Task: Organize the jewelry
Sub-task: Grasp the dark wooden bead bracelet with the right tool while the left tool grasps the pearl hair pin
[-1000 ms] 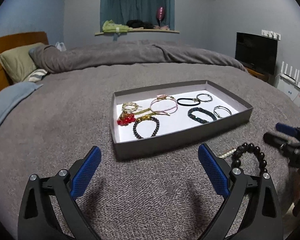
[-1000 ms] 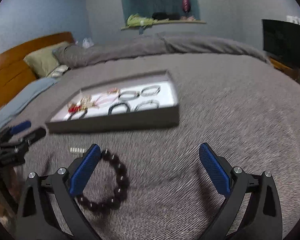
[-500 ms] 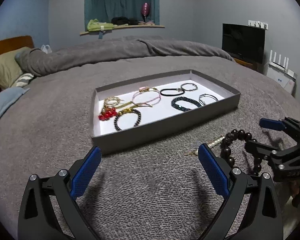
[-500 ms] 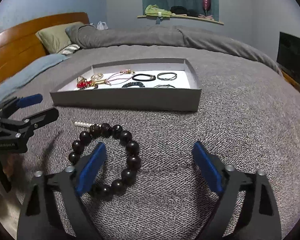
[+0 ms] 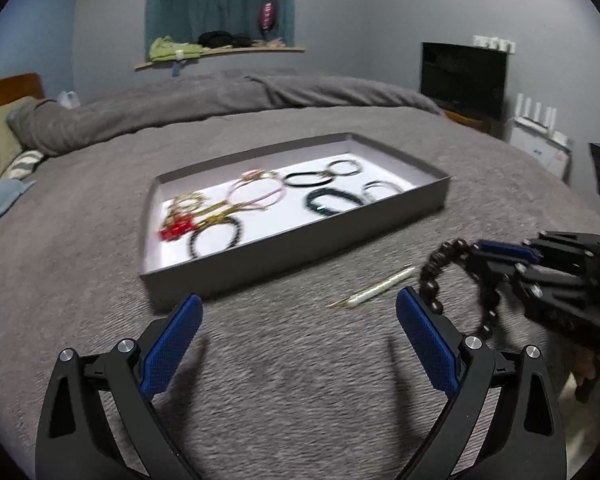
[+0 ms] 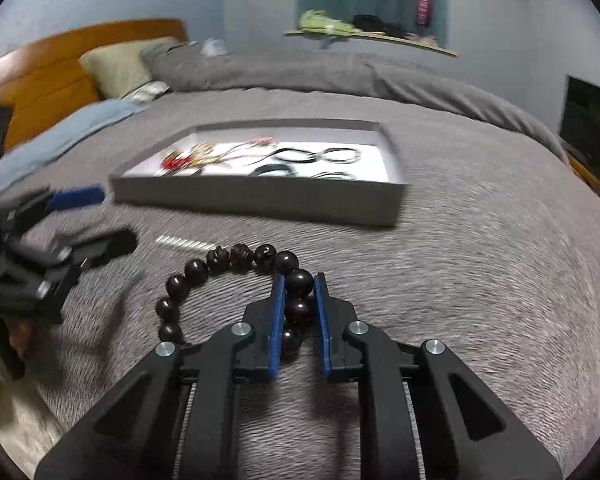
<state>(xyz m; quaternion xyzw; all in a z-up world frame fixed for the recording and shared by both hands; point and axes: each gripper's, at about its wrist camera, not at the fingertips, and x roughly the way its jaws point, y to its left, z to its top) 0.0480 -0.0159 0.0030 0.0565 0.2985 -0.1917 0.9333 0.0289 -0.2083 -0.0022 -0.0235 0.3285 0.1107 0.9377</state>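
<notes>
A dark wooden bead bracelet lies on the grey bedspread in front of the grey tray. My right gripper has its jaws closing on it, and the blue pads press on two beads at the ring's right side. From the left wrist view the same bracelet hangs from the right gripper at the right. My left gripper stands open over bare bedspread, short of the tray. The tray holds several bracelets and a red bead cluster.
A thin white and gold pin lies on the bedspread between the tray and the bracelet. A rolled grey duvet, a pillow and a wooden headboard are behind. A television stands at the right.
My right gripper went from wide open to closed on the bracelet's beads. The left gripper drifted a little, so the tray sits further left and the right gripper reaches further into its view.
</notes>
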